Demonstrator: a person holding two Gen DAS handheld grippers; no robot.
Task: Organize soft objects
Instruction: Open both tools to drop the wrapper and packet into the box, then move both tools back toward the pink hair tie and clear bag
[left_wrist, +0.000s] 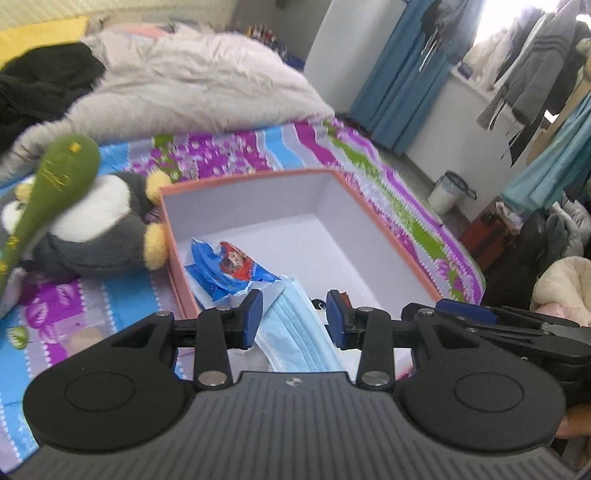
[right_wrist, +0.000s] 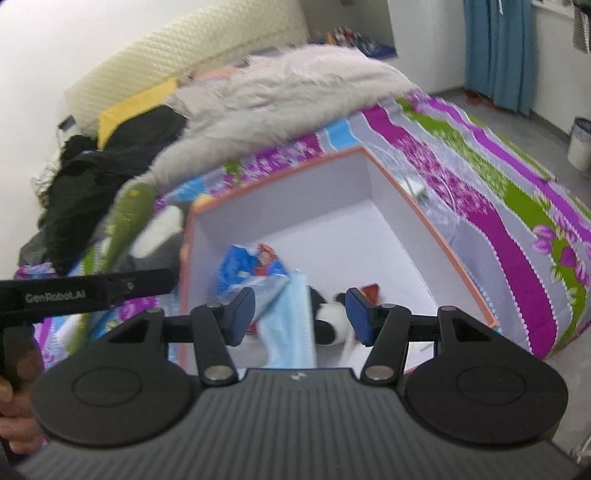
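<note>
While both tools hang over the near end of the box (left_wrist: 258, 177), the step in hand looks like gathering the next soft thing, most likely the penguin plush (left_wrist: 103, 225) lying just outside the box's left wall.

From the left wrist view, the left gripper (left_wrist: 294, 317) has its blue pads spread apart with nothing between them; a pale blue face mask (left_wrist: 295, 332) lies below the gap, draped over the box's near edge. Beside it inside sits a crinkled blue printed packet (left_wrist: 229, 269), glossy and stiff-looking against the smooth white cardboard floor. The penguin is round, grey and white with yellow feet touching the salmon-edged wall, and a long green plush (left_wrist: 55, 184), club-shaped and felt-like, rests across it. To do this well, the left tool would probably lift the green piece off first, or pinch the penguin deep into its belly so the pile does not slip.

From the right wrist view, the right gripper (right_wrist: 300, 314) is likewise parted and empty above the mask (right_wrist: 291, 325). A small panda plush (right_wrist: 328, 321), black and white and fuzzy, lies in the box just beyond. The flowered bedsheet (right_wrist: 480, 206) is thin and flat; the shaggy grey blanket (right_wrist: 280, 96) heaps behind. Blur hides finer detail.
</note>
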